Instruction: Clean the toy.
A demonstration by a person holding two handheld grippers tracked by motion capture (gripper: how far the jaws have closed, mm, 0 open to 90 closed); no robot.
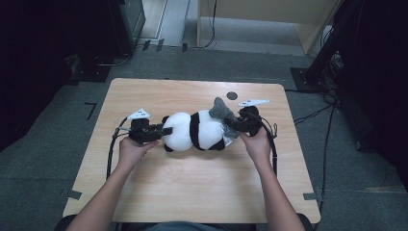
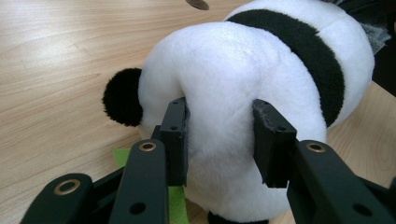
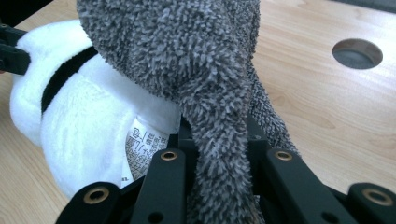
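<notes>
Plush panda (image 1: 197, 131) lying lengthwise left-right (on its side), head left

Black-and-white plush panda (image 1: 195, 131) lying on its side mid-table, 1 grey fuzzy cloth (image 1: 221, 111) draped over one end, possibly its head; sewn-in label showing.

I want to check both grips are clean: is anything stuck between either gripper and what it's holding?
Nothing visible. The left gripper has its jaws pressed straight into the plush panda. The right gripper pinches the grey fuzzy cloth directly; the panda's sewn label sits beside the jaws, not between them.
</notes>
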